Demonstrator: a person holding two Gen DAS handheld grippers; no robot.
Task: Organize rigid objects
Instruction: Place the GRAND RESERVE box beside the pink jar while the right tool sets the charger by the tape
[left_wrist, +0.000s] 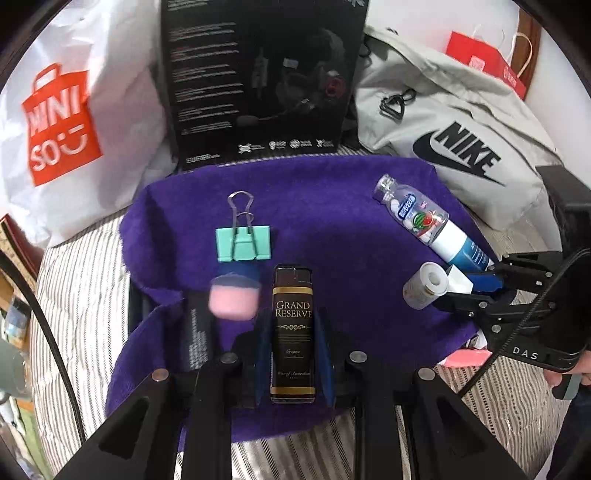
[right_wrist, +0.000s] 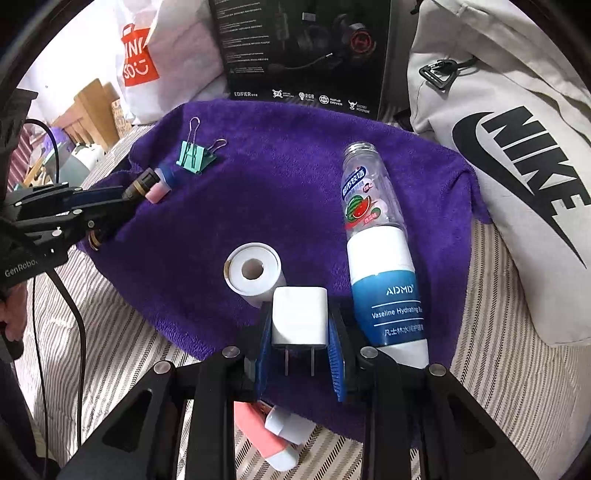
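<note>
My left gripper (left_wrist: 293, 332) is shut on a dark Grand Reserve box (left_wrist: 293, 325) and holds it over the purple towel (left_wrist: 332, 221). A pink and blue cap-shaped item (left_wrist: 234, 293) sits just left of it, below a mint binder clip (left_wrist: 243, 242). My right gripper (right_wrist: 300, 325) is shut on a white plug adapter (right_wrist: 300, 314), prongs toward the camera. A white paper roll (right_wrist: 253, 273) lies just ahead-left of it. A candy bottle (right_wrist: 364, 188) and an ADMD lotion tube (right_wrist: 391, 295) lie end to end on the right.
A black headset box (left_wrist: 258, 74) stands behind the towel, with a Miniso bag (left_wrist: 62, 122) to the left and a grey Nike bag (left_wrist: 454, 122) to the right. Pink and white items (right_wrist: 277, 439) lie on the striped bedding (right_wrist: 129, 332) under my right gripper.
</note>
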